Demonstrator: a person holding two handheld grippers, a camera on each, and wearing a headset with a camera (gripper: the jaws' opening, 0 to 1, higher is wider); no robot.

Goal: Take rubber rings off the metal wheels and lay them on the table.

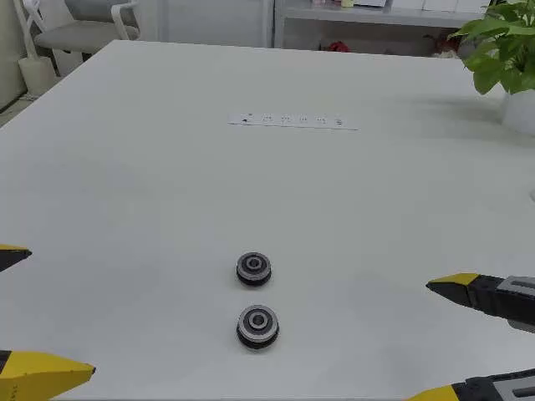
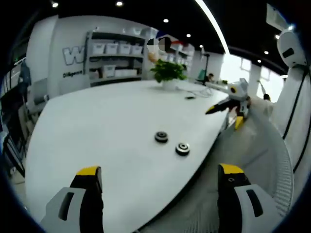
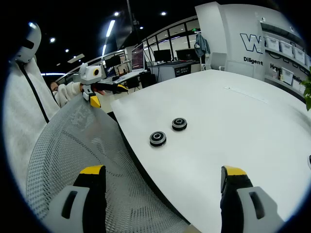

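Currently both tools are clear of the work. Left tool (image 2: 160,171) has its jaws spread wide with nothing between them; right tool (image 3: 163,169) likewise, wide and empty.

Two metal wheels lie flat on the white table (image 1: 167,175), close to its near edge and roughly midway between the tools. Near wheel (image 1: 257,325) and far wheel (image 1: 253,268) are close together but not touching. Each has a black rubber ring around its rim; no ring lies loose on the table, so I judge the task not yet started.

Handling, as a guess: the wheels look small, hard and dense for their size, and likely to skid on the smooth top if pushed sideways. The rings should be soft, stretchy and grippy — seated snugly, so they will want peeling rather than a straight pull. Best hold: one tool clamps the wheel across its metal faces, the other pinches the ring's outer edge and rolls it off.
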